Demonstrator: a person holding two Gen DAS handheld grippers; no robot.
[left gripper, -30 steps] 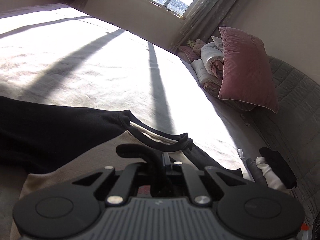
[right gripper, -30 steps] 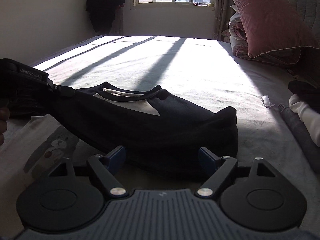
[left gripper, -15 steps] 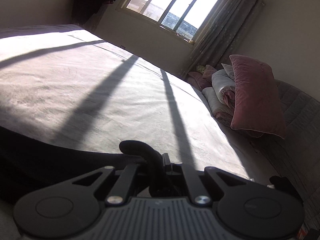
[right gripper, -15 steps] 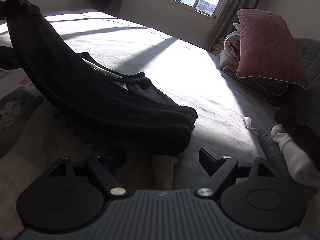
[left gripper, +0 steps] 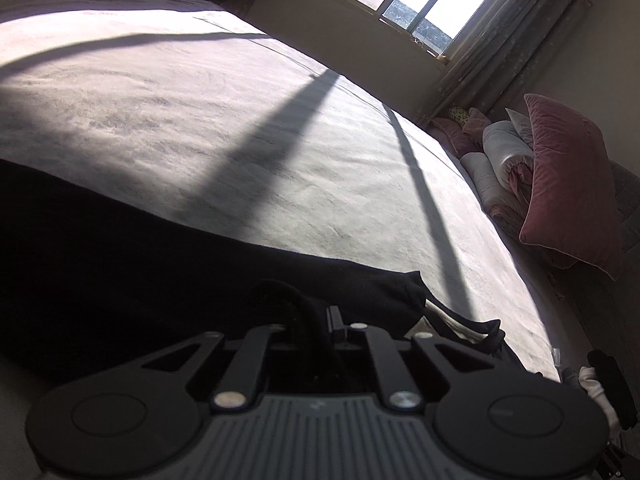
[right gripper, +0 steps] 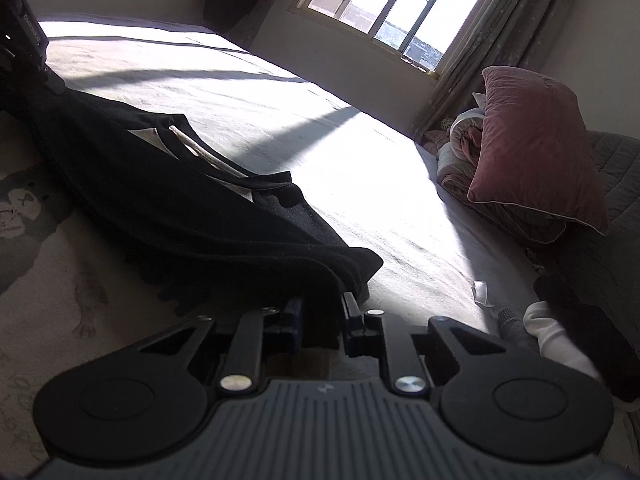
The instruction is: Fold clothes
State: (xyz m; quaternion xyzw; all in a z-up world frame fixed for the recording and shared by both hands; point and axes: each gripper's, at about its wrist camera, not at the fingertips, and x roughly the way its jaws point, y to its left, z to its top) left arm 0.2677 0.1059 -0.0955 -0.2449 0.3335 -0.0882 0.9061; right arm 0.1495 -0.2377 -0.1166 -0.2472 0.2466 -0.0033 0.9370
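Wide grey-sheeted bed (right gripper: 360, 168) sunlit, crossed by window-bar shadows; quilted grey headboard (right gripper: 612, 184) at right, partly cut off by the frame; black-sleeved beige printed shirt (right gripper: 168, 208) spread on the bed's near side, its print in shadow and hard to read; dusty-pink velvet pillow (right gripper: 532, 144) leaning on rolled pink-and-white bedding (right gripper: 460, 140); small pile of black and white folded clothes (right gripper: 560, 336) near the right edge, half hidden; right gripper (right gripper: 320, 320) closed on the sleeve's black cuff end; left gripper (left gripper: 316, 328) pinched tight on a black fabric fold, fingertips buried in cloth.
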